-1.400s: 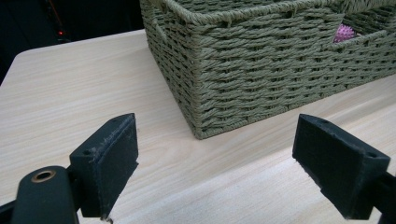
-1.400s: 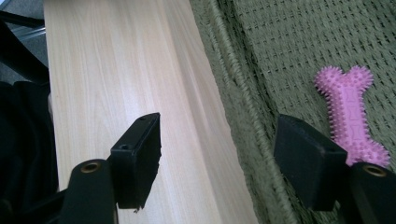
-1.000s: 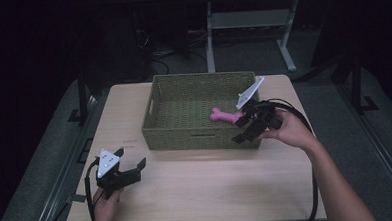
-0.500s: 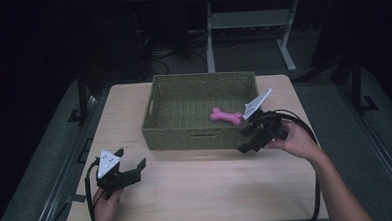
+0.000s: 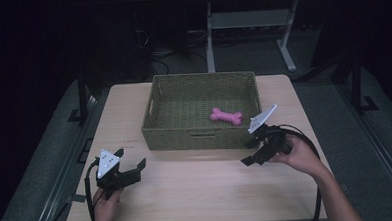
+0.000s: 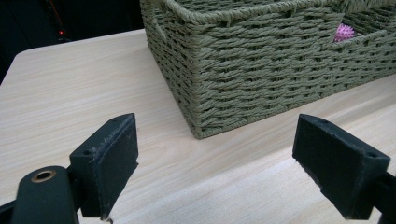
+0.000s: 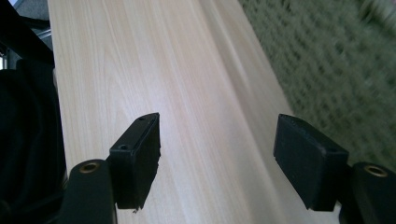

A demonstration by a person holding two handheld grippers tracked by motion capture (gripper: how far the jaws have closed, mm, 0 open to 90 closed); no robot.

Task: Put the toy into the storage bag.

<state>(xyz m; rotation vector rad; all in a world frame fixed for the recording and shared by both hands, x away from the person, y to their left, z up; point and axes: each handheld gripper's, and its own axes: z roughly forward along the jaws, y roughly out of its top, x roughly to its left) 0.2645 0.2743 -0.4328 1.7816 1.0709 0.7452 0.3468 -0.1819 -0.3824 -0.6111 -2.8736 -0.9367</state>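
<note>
A green woven basket (image 5: 167,125) stands on the far half of the wooden table (image 5: 202,185). Inside it, toward the right, lies a pink bone-shaped toy (image 5: 227,116); a bit of the pink toy (image 6: 345,32) peeks through the handle slot in the left gripper view. My left gripper (image 5: 134,169) rests near the table's front left, open and empty, pointing at the basket's near corner (image 6: 201,126). Just in front of the basket's right end my right gripper (image 5: 249,153) is held low over the table, open with nothing between its jaws. The basket wall (image 7: 345,70) is blurred.
Cables trail from both grippers along the table. Beyond the table is a dark floor with a white desk frame (image 5: 210,35) and loose cables. A broad strip of bare tabletop lies between the two grippers.
My right gripper has come back out from over the basket's right side, down and toward the front edge, open and empty. The pink bone stays in the basket. The left gripper has not moved.
</note>
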